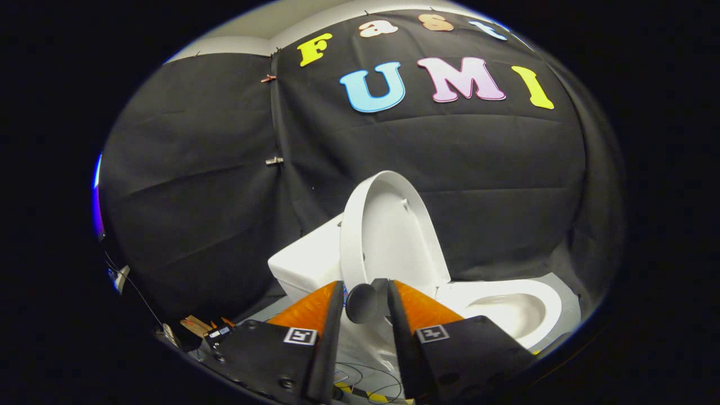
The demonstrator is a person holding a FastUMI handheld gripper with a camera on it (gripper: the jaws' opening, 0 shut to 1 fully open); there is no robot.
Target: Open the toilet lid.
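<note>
- Light is falling from above, leaving the white toilet lid (388, 230) bright against a dim black cloth wall (197, 185).
- Fisheye distortion is bending the far wall's seams.
- The near fingers (332, 337) are looking slightly soft.

The gripper (365, 292) has its two fingers a narrow gap apart, and whether they press the raised white plastic toilet lid (388, 230) cannot be told; a dark round knob (361, 302) between them hides the lid's lower edge. The lid covers part of the white ceramic tank (306, 261). The fingers hide the near rim of the white toilet bowl (517, 312). Small wooden and orange bits (197, 325) are too small to identify.
</note>
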